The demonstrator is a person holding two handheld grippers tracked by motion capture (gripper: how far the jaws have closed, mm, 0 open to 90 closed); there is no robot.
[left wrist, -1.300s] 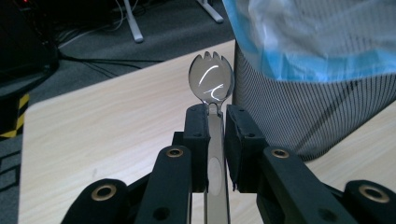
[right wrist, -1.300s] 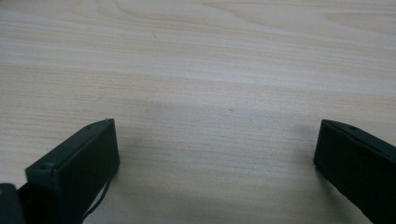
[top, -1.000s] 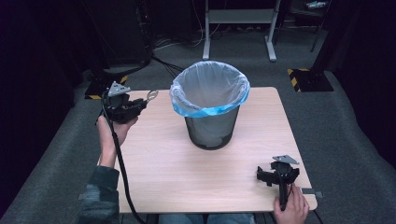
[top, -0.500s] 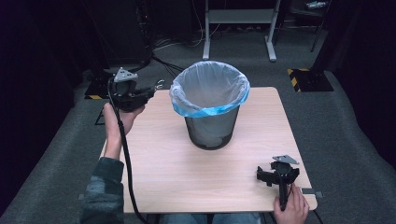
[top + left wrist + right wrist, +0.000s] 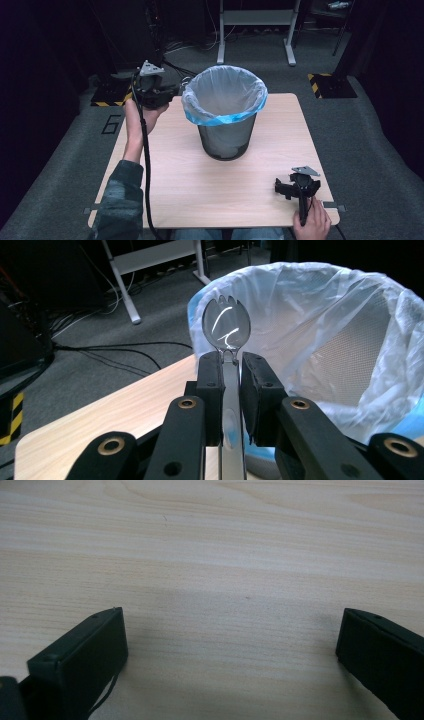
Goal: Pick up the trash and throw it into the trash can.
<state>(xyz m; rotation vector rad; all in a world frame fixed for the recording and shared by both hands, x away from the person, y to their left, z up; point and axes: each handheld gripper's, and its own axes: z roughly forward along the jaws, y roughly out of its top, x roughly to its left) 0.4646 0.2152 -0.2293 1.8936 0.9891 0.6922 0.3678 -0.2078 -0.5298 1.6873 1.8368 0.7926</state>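
A clear plastic spork (image 5: 226,332) is pinched by its flat handle between the two black fingers (image 5: 215,390) of the left gripper (image 5: 231,365). Its head stands upright above the fingertips: a shallow, see-through bowl with short teeth cut into the top edge, catching bright streaks of light. The handle runs straight down between the fingers and out of sight at the bottom of the left gripper view. The spork's head sits just at the near rim of the bin (image 5: 350,365), in front of the bag's folded edge.

From above, the left gripper (image 5: 172,91) is held up in the person's left hand (image 5: 142,107) over the far left corner of the desk (image 5: 200,185), its tip just beside the bin's rim, with the spork (image 5: 185,81) showing only as a small pale glint there. The bin (image 5: 226,135) is a dark mesh basket standing near the middle of the desk, lined with a thin whitish bag (image 5: 225,92) whose blue-tinted edge folds down over the rim.

The right gripper (image 5: 294,187) lies low at the near right corner of the desk, held by the right hand (image 5: 312,225). Its fingers (image 5: 82,655) are spread wide apart with nothing between them but bare wood.
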